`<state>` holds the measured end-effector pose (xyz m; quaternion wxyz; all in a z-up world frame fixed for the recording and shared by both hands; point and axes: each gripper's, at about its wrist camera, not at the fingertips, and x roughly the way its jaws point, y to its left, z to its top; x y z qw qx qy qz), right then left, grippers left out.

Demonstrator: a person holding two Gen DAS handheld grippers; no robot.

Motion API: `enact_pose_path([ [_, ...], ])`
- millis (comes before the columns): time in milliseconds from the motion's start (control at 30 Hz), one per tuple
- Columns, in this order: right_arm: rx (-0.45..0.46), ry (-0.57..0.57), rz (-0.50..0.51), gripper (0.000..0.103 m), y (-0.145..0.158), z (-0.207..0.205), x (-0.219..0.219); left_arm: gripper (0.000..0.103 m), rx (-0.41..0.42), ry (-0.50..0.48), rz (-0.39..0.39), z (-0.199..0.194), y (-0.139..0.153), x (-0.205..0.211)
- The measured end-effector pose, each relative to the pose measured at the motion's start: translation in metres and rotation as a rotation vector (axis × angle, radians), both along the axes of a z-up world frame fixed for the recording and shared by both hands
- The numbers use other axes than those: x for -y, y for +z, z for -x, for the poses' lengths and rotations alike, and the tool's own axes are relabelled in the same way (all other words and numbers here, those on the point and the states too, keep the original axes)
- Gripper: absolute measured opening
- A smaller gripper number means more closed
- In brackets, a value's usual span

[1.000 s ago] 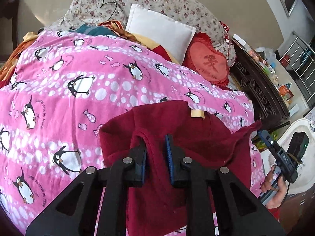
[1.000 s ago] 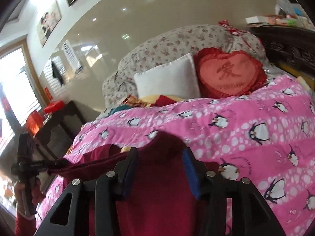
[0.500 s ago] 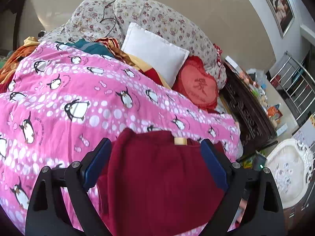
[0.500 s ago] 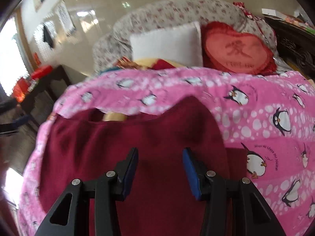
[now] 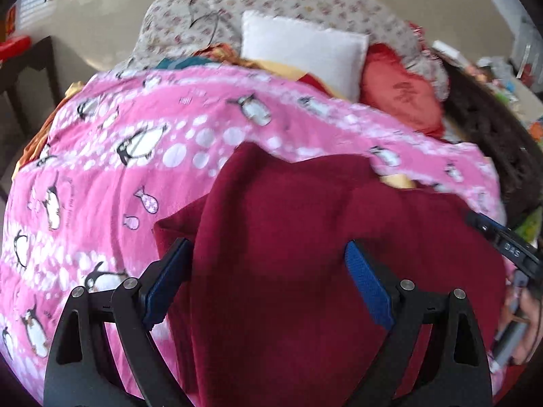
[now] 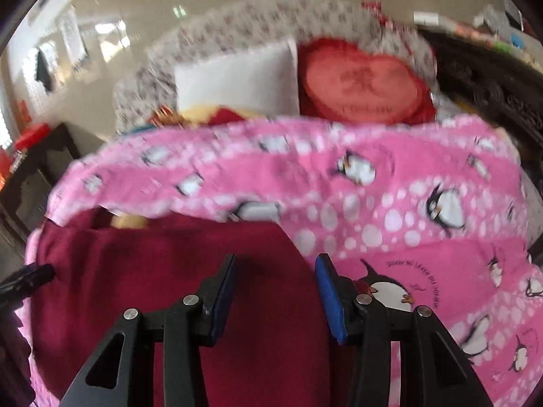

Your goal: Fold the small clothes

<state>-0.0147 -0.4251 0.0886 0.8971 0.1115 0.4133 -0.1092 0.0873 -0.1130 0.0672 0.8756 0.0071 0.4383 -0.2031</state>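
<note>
A dark red garment lies spread on the pink penguin blanket, with a folded flap along its left side. My left gripper is open wide just above it, holding nothing. In the right wrist view the same garment fills the lower left. My right gripper is open over its right part, holding nothing. The right gripper shows at the right edge of the left wrist view, and the left gripper at the left edge of the right wrist view.
A white pillow, a red heart cushion and a floral bolster lie at the head of the bed. A dark carved wooden frame runs along the right. Other clothes are piled behind the blanket.
My left gripper let go of the garment's edge and opened wide. The garment now lies flat on the blanket. Both grippers have moved closer above it.
</note>
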Motion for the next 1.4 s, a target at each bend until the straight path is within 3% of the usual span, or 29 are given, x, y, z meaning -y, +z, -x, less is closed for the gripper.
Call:
enact_pose_path([
  [67,-0.016,0.004,-0.02,0.046,-0.012,-0.009,0.004,0.093,0.014,0.01,-0.011,-0.005,-0.008,0.003],
  [167,0.017,-0.003,-0.028,0.046,-0.001,-0.001,0.005,0.094,0.035,0.009,-0.041,0.002,-0.003,0.006],
  [367,0.119,0.069,-0.006,0.046,0.038,0.066,-0.024,0.093,0.077,0.004,0.054,0.049,0.023,-0.033],
  [467,0.133,0.136,0.013,0.046,0.045,0.095,-0.047,0.093,0.095,0.003,0.058,0.08,0.022,-0.049],
  [600,0.099,0.184,-0.005,0.046,0.027,0.111,-0.066,0.094,0.064,0.016,0.022,0.107,0.0,-0.056],
  [700,0.062,0.124,0.02,0.046,0.003,0.107,-0.064,0.093,0.011,0.018,-0.034,0.112,-0.026,-0.049],
  [800,0.064,0.106,0.001,0.046,0.001,0.105,-0.061,0.094,-0.015,0.024,-0.049,0.113,-0.046,-0.045],
  [1033,0.11,0.126,0.002,0.046,0.024,0.143,-0.082,0.094,0.004,0.042,0.016,0.116,-0.052,-0.051],
  [1100,0.104,0.147,-0.003,0.046,0.016,0.15,-0.089,0.094,0.021,0.043,0.006,0.119,-0.052,-0.051],
  [1233,-0.003,0.159,0.051,0.047,-0.018,0.142,-0.1,0.094,0.018,0.04,0.007,0.121,-0.054,-0.051],
  [1400,0.049,0.136,0.023,0.051,-0.021,0.146,-0.1,0.096,0.01,0.039,0.03,0.121,-0.058,-0.056],
])
